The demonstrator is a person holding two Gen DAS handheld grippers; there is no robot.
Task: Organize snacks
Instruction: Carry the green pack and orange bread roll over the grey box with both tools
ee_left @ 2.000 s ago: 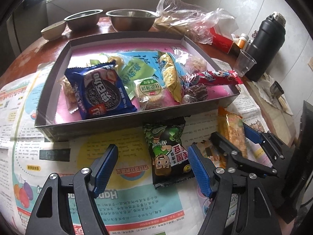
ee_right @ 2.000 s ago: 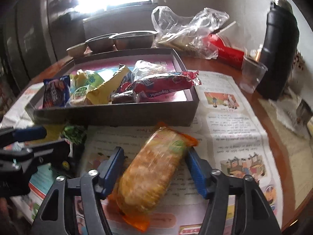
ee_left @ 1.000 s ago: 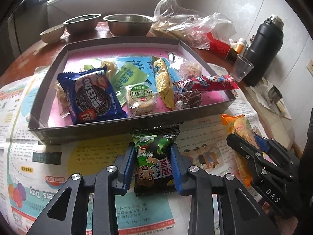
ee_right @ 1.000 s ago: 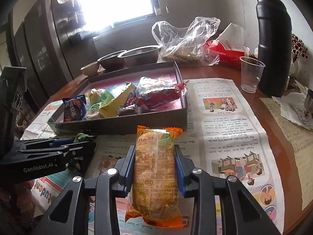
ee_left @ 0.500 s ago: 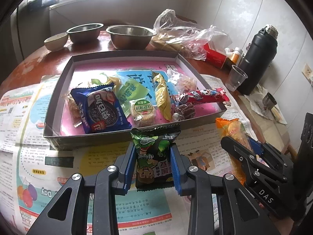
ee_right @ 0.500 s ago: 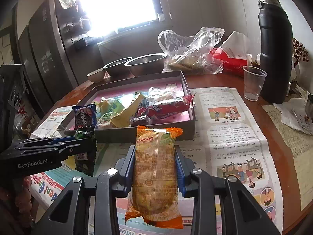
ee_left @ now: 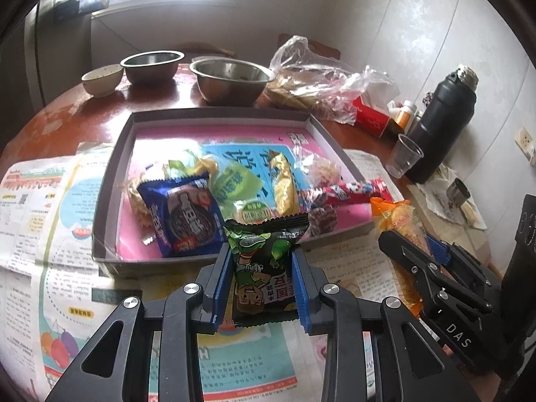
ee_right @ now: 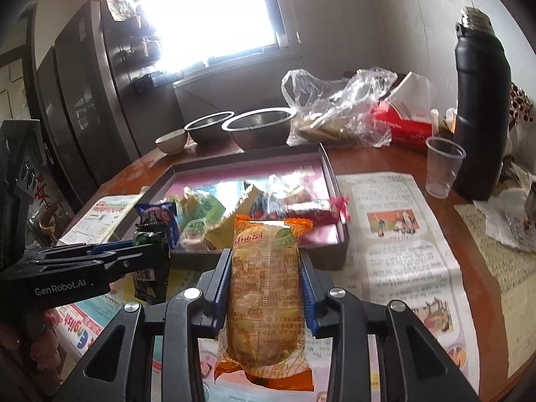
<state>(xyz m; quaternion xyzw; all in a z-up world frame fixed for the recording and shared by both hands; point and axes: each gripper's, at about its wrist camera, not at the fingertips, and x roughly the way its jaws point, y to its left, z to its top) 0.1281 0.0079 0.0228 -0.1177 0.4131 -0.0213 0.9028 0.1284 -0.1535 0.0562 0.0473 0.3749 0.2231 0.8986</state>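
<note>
- Two tongs are in use, one snack in each. The left gripper [ee_left: 261,279] pinches a green-and-black snack packet [ee_left: 264,264] between its blue pads, the packet's serrated top edge sticking up beyond the fingertips.
- The right gripper [ee_right: 268,288] pinches a long orange cracker pack [ee_right: 264,294], held lengthwise, both crimped ends clear of the pads.
- Both held snacks hang above the newspaper [ee_left: 47,234], just short of the near wall of the grey box [ee_left: 107,181], which lies straight ahead of both tongs.
- One box, shallow, with four low walls and a pink floor. Its snacks crowd the near half: a blue cookie packet [ee_left: 182,214], a light green packet [ee_left: 236,184], a yellow packet [ee_left: 283,184], a red stick packet [ee_left: 345,189], a small round-labelled cake, a dark-wrapped sweet, and clear-wrapped pieces; an exact count cannot be told.
- The far half of the pink floor is bare.
- Beyond the box: two steel bowls [ee_left: 231,80] and one small ceramic bowl [ee_left: 102,78], side by side.
- Ahead and to the right of the tongs: one clear plastic bag [ee_right: 338,107], one red tissue box [ee_right: 402,124], one clear plastic cup [ee_right: 442,165], one black flask [ee_right: 480,114].
- In the left view the right gripper sits just beside the left one, on its right; open newspaper lies to the left of the left tongs.
</note>
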